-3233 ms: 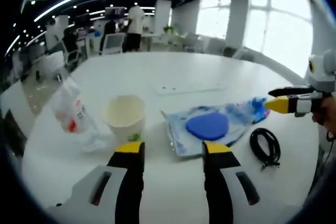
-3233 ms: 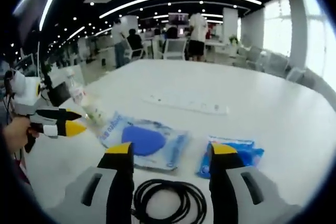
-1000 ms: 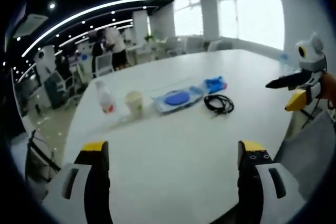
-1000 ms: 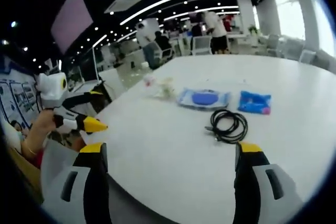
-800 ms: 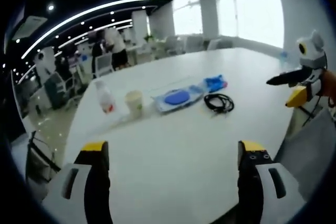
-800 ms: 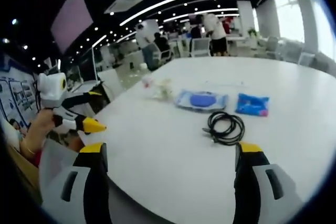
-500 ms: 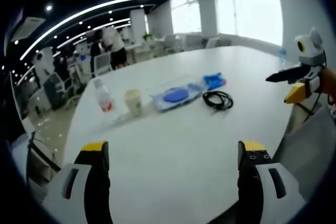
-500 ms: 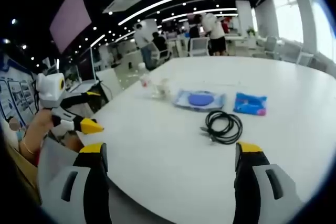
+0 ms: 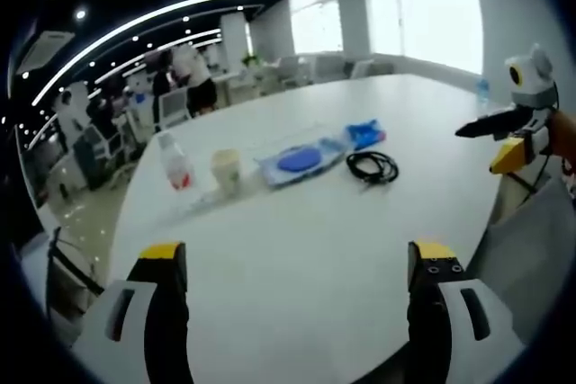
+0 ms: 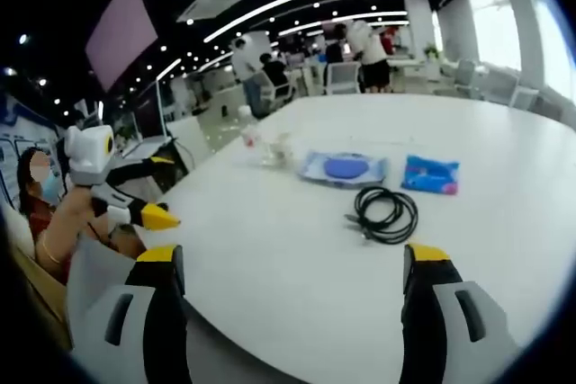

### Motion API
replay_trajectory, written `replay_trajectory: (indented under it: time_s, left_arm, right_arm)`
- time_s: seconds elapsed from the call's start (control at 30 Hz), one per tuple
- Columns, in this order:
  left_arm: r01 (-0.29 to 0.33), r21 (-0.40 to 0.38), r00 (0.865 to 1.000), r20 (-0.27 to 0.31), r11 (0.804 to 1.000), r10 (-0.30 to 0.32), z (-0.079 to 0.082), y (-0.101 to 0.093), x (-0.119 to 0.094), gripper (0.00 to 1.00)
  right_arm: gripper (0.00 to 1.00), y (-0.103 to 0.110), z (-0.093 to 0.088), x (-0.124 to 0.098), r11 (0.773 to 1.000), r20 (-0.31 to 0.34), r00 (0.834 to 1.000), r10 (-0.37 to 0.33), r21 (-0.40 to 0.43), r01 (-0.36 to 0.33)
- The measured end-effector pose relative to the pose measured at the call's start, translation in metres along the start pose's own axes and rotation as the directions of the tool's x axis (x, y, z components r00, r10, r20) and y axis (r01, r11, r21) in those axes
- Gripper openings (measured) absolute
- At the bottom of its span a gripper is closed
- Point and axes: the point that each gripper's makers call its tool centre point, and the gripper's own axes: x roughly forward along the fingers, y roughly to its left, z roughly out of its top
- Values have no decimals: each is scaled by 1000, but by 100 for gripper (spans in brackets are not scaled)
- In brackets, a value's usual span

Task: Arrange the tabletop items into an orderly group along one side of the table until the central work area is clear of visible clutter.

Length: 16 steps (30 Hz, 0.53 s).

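Both views look from the near edge of the white bench (image 9: 297, 249), held well back and facing across it toward the office beyond, the left gripper view angled rightward, the right gripper view leftward, sharing the black cable (image 9: 373, 167) (image 10: 385, 213) and neighbouring row of items.

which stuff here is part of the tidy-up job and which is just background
Part of the job:
- plastic bottle
- paper cup
- clear packet with the blue disc
- blue packet
- coiled black cable
- left gripper and right gripper, both open and empty

Just background:
- white table itself
- office chairs
- people standing beyond the table
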Motion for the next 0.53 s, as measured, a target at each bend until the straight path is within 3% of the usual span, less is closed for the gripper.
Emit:
replay_trajectory:
  time_s: [0.53]
  left_arm:
    - [-6, 0, 1000, -17, 1000, 6, -5, -1, 4, 99]
  right_arm:
    - [100, -12, -2, -7, 1000, -10, 1000, -20, 7, 20]
